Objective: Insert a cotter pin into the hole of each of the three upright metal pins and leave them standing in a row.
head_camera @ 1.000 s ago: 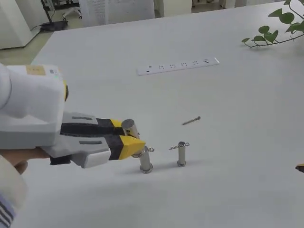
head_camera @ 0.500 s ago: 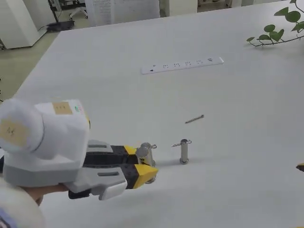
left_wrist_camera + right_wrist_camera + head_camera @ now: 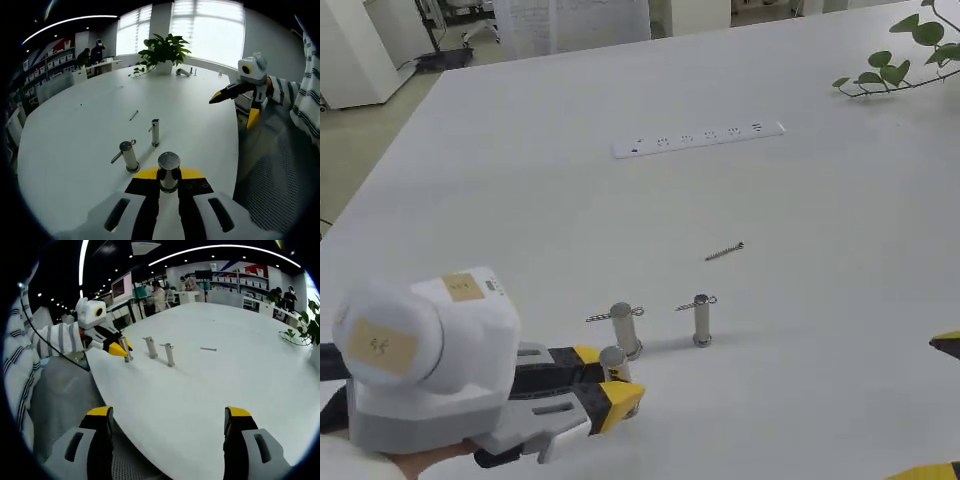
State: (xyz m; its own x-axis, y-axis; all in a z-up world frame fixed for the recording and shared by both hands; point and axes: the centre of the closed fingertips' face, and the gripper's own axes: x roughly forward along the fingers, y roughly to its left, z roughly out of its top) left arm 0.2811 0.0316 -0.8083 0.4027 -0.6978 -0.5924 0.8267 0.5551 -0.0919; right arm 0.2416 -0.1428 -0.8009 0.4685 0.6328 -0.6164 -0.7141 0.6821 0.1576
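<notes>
Two yellow-tipped jaws of the left gripper (image 3: 608, 380), lower left, pinch an upright metal pin (image 3: 169, 167). The right gripper (image 3: 170, 412) gapes wide, empty. Since half a second ago the left has drawn back off the left cottered pin (image 3: 623, 330), beside the right cottered pin (image 3: 701, 320). A loose cotter pin (image 3: 724, 253) lies beyond. The held pin's foot is hidden.

Table (image 3: 500, 220) bare from 9 through 12 o'clock of first standing pin (image 3: 623, 330). Second standing pin (image 3: 701, 320) at its 3 o'clock, clear gap between. Loose cotter pin (image 3: 724, 253) at 1, near. Power strip (image 3: 698, 139) well beyond, 12. Left gripper (image 3: 610, 375), clamped on held pin (image 3: 612, 357), crowds 6 o'clock, just beside. Right gripper (image 3: 168, 412) well apart at 4, jaws wide.
</notes>
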